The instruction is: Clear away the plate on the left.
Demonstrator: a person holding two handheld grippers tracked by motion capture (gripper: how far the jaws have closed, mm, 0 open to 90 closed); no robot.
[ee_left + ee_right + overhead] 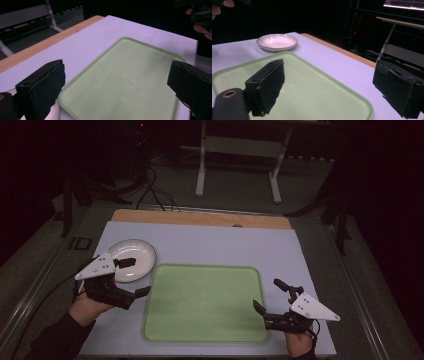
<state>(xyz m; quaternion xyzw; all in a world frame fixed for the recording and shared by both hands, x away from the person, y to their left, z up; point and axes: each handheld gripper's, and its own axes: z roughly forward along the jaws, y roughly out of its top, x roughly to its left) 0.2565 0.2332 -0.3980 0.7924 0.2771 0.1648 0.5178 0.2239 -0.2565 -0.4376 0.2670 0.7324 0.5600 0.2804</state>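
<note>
A pale green tray lies in the middle of the white mat, nothing on it; the same tray spreads out ahead of both gripper views. A white shallow bowl sits off the tray's far left corner. My left gripper hovers at the tray's left edge, partly over the bowl, jaws wide apart and holding nothing. At the tray's near right corner, my right gripper is likewise open with nothing between its jaws.
The white mat covers a wooden table whose bare strip runs along the far edge. A metal table frame stands on the dark floor beyond. Cables trail on the floor at far left.
</note>
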